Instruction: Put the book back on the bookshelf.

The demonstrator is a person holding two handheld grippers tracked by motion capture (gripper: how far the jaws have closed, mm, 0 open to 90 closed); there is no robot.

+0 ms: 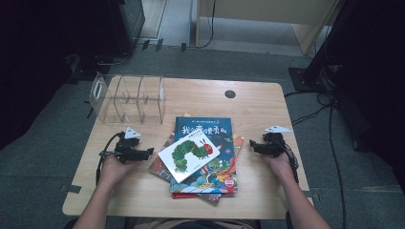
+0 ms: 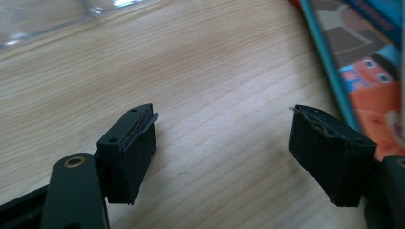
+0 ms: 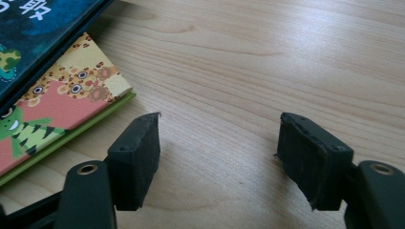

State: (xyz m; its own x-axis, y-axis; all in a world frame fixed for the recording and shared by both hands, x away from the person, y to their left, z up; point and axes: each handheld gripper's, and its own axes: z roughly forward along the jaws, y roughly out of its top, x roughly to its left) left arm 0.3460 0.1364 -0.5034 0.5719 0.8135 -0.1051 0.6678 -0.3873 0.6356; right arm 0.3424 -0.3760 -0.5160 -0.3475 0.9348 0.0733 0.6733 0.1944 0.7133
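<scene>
A loose stack of picture books [image 1: 205, 157] lies in front of you at the middle of the wooden tabletop [image 1: 258, 109], between your two hands. On top sits a white book with a green caterpillar [image 1: 189, 154] on its cover, turned askew so that its long axis runs from near left to far right across the pile. Under it, a dark blue book with yellow characters [image 1: 203, 128] lies nearly square to the tabletop, its long axis running away from you, and the corners of further covers fan out at both sides of the stack. Your left gripper [image 1: 143, 153] rests just to the left of the stack, pointing right toward it; its fingers [image 2: 128, 152] stand wide apart with nothing but bare wood between them, and a book's teal edge lies just beyond the right-hand finger in the left gripper view. Your right gripper [image 1: 253, 147] rests just to the right of the stack, pointing left toward it; its fingers [image 3: 136, 160] are likewise spread wide and hold nothing, with a leopard-patterned cover [image 3: 62, 114] near them. A clear plastic divider rack [image 1: 126, 98] stands at the far left of the tabletop, well apart from the books.
</scene>
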